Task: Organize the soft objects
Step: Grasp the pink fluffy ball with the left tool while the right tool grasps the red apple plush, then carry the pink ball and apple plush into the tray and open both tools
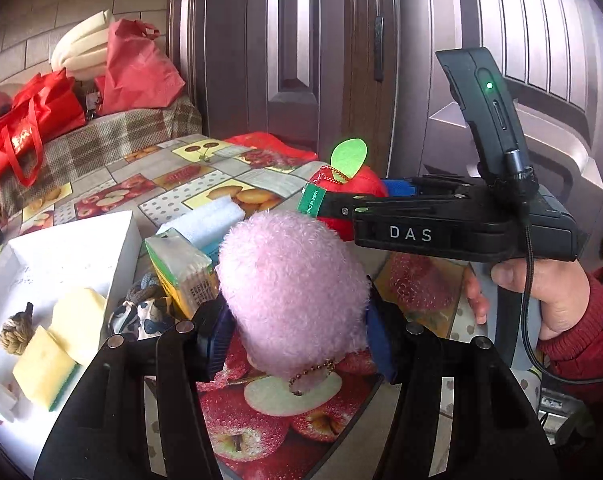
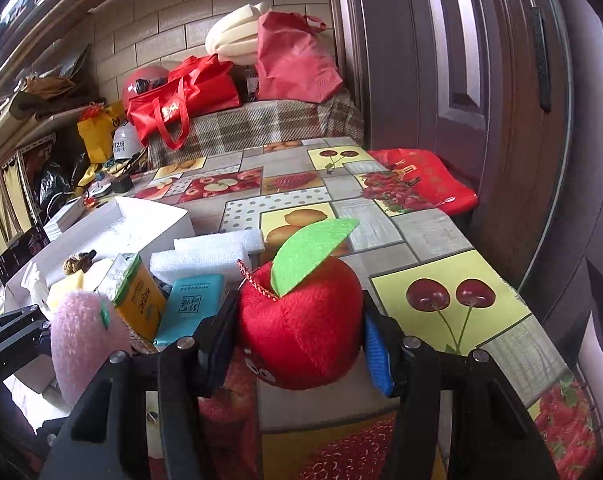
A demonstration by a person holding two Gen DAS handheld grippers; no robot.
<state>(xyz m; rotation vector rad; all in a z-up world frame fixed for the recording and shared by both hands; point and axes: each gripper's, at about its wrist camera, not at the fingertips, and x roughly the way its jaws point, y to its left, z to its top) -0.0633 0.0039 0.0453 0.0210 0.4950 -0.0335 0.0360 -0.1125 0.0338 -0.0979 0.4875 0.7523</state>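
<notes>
The left hand-held gripper (image 1: 295, 332) pinches a fluffy pink plush ball (image 1: 293, 292) between its blue pads, above the fruit-patterned surface (image 1: 189, 184). The right hand-held gripper (image 2: 299, 332) squeezes a red plush apple with a green felt leaf (image 2: 301, 316) in the same way. To the left lies a white open box (image 1: 73, 248) with yellow sponges (image 1: 45, 368) and a knotted rope ball (image 1: 17, 330) inside. Beside the box are a yellow-green tissue pack (image 1: 183, 270) and white foam blocks (image 2: 217, 248).
</notes>
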